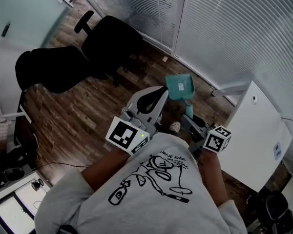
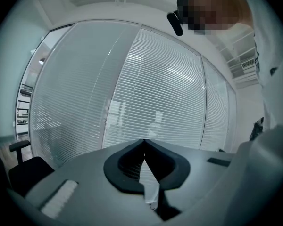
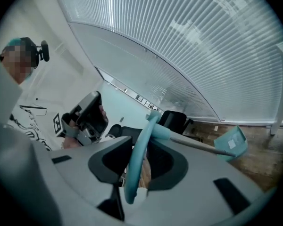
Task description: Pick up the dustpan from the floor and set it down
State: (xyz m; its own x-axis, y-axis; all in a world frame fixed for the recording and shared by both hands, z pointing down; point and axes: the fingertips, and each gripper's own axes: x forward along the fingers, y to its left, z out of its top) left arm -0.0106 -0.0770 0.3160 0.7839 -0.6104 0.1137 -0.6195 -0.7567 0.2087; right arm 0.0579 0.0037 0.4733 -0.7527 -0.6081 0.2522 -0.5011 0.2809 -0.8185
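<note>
Where slatted blinds (image 1: 219, 28) fill the top and right of the head view, a wooden floor (image 1: 73, 111) runs below them. A white cabinet (image 1: 256, 130) stands at the right edge, and two black office chairs (image 1: 88, 52) sit in the upper left. The person's grey printed shirt (image 1: 146, 194) takes up the bottom of the frame.

At the centre, the teal dustpan (image 1: 185, 92) hangs on its long handle over the floor, its pan near the tip of the left claw (image 1: 161, 91). The pan's hollow faces the camera and carries a small pale label (image 1: 179, 85) stuck inside.

In the right gripper view, the right claw (image 3: 142, 142) is closed narrowly on the dustpan's teal loop grip (image 3: 134, 168). From there the thin grey shaft (image 3: 193, 144) runs out to the pan at the right of the frame. In the left gripper view, the left claw's tips press together, holding nothing.
</note>
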